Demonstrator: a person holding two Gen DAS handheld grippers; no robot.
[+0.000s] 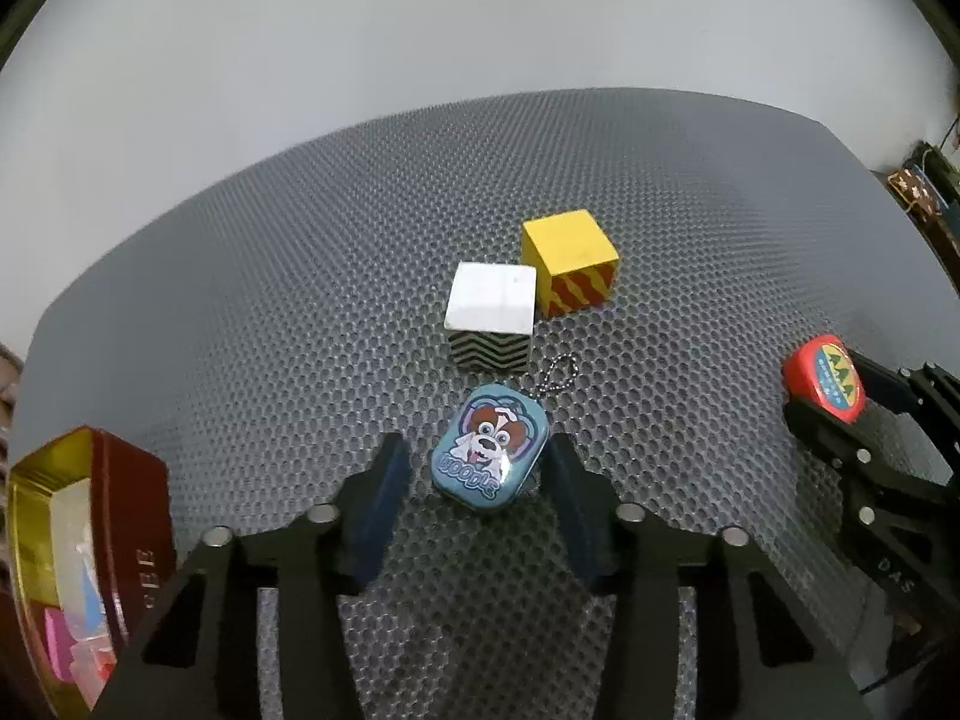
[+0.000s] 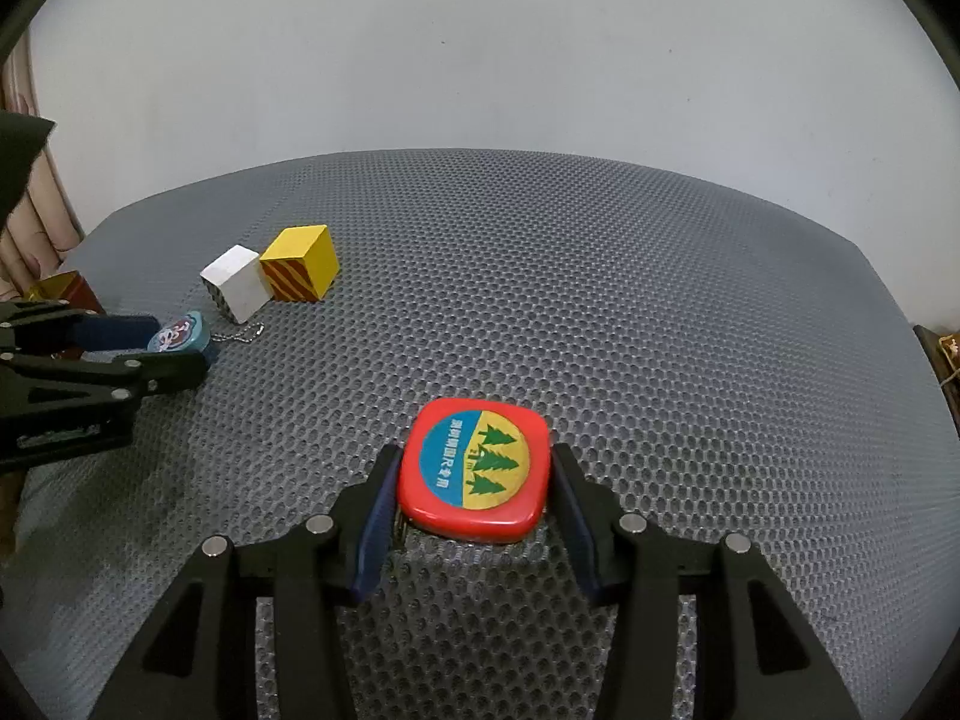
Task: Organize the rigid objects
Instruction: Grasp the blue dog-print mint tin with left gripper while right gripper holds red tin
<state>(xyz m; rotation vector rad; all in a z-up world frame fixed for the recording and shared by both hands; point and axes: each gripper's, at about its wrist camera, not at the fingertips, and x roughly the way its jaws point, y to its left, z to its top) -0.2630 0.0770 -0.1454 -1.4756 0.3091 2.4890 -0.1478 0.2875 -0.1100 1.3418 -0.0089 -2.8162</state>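
My left gripper (image 1: 477,459) is open around a small blue dog-print tin (image 1: 489,450) with a bead chain; its right finger is close to the tin, a gap shows on the left. Just beyond lie a white block with black zigzag sides (image 1: 491,315) and a yellow block with red-striped sides (image 1: 567,261). My right gripper (image 2: 474,474) straddles a red tape measure (image 2: 474,471) with a tree label, pads near both sides, small gaps showing. The tape measure also shows in the left wrist view (image 1: 825,378). The tin (image 2: 180,333) and blocks (image 2: 270,276) appear far left in the right wrist view.
An open dark red and gold box (image 1: 78,552) with pink and white items inside stands at the left. Everything lies on a grey honeycomb mat (image 2: 600,300). A white wall is behind. Clutter sits at the far right edge (image 1: 918,186).
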